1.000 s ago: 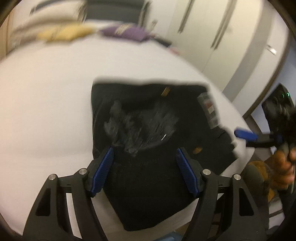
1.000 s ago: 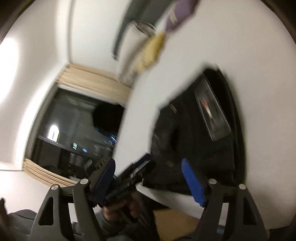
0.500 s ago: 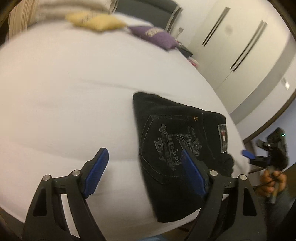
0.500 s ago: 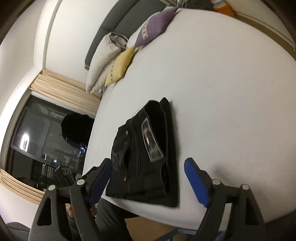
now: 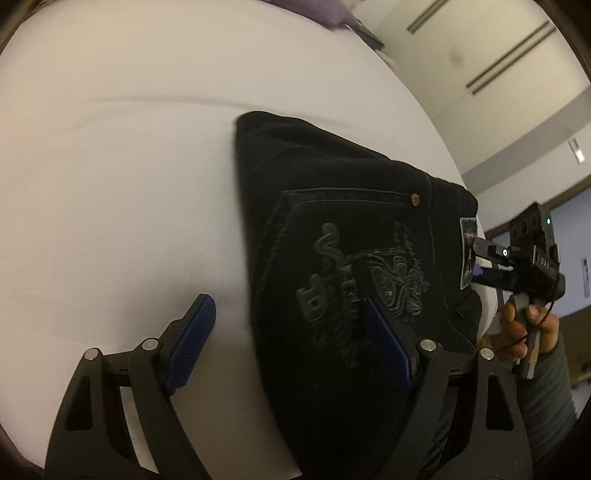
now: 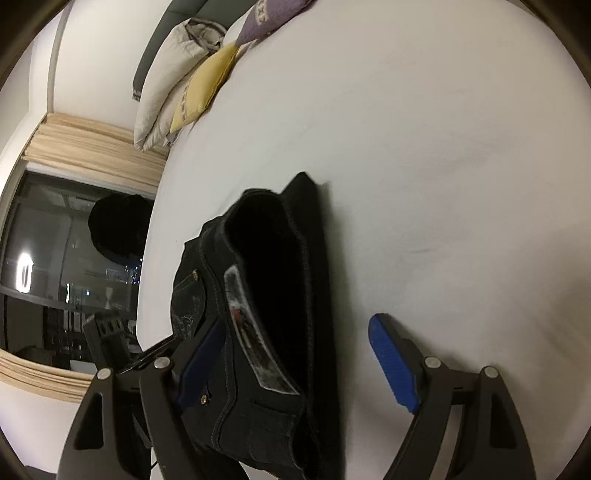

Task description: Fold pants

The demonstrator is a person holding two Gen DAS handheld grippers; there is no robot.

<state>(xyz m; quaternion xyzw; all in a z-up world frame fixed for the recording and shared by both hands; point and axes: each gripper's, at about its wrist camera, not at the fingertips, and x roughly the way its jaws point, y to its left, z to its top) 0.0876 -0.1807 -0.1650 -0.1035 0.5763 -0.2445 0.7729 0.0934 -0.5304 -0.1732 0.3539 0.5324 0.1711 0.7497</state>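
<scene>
Black folded pants (image 5: 332,206) lie on a white bed (image 5: 129,184), the embroidered back pocket facing up. My left gripper (image 5: 284,295) is open and straddles their left edge: one finger is over the sheet, the other over the pocket. In the right wrist view the pants (image 6: 280,240) show their waistband and a patch label. My right gripper (image 6: 297,321) is open astride that waistband end, with the fabric between its jaws and unpinched. The right gripper (image 5: 517,258) and the hand (image 5: 524,325) holding it show at the pants' far side.
Beige, yellow (image 6: 207,88) and purple (image 6: 273,18) pillows lie by a grey headboard at the bed's far end. A dark window (image 6: 55,277) with a pale curtain is on the left. Wardrobe doors (image 5: 498,55) stand behind the bed. The bed's near edge (image 6: 369,472) is close.
Both grippers have come in closer and lower over the pants, which now fill more of each view. Their jaws have spread a little wider than a second ago.
</scene>
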